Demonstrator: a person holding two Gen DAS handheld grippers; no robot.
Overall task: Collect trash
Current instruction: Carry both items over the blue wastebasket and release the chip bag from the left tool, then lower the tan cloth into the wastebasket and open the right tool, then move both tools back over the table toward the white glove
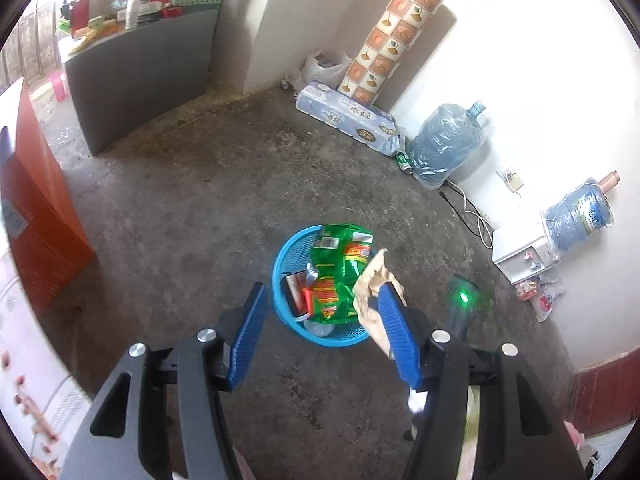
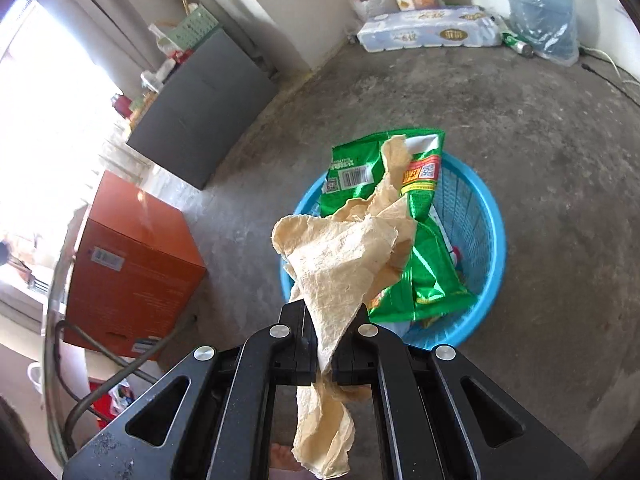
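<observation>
Crumpled paper carried over the bin, right side leading.

My right gripper (image 2: 334, 312) had its jaws clamped on a crumpled tan paper (image 2: 352, 256), whose long axis ran forward along the jaws and hung over the near rim of the blue basket (image 2: 486, 216) on the floor, already stuffed with a green wrapper (image 2: 424, 280). My left gripper (image 1: 320, 304) held its jaws apart and empty, just short of the basket; release belonged to the right, I judged.

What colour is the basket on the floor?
Bright blue basket with a mesh wall; the right wrist view shows it best.
</observation>
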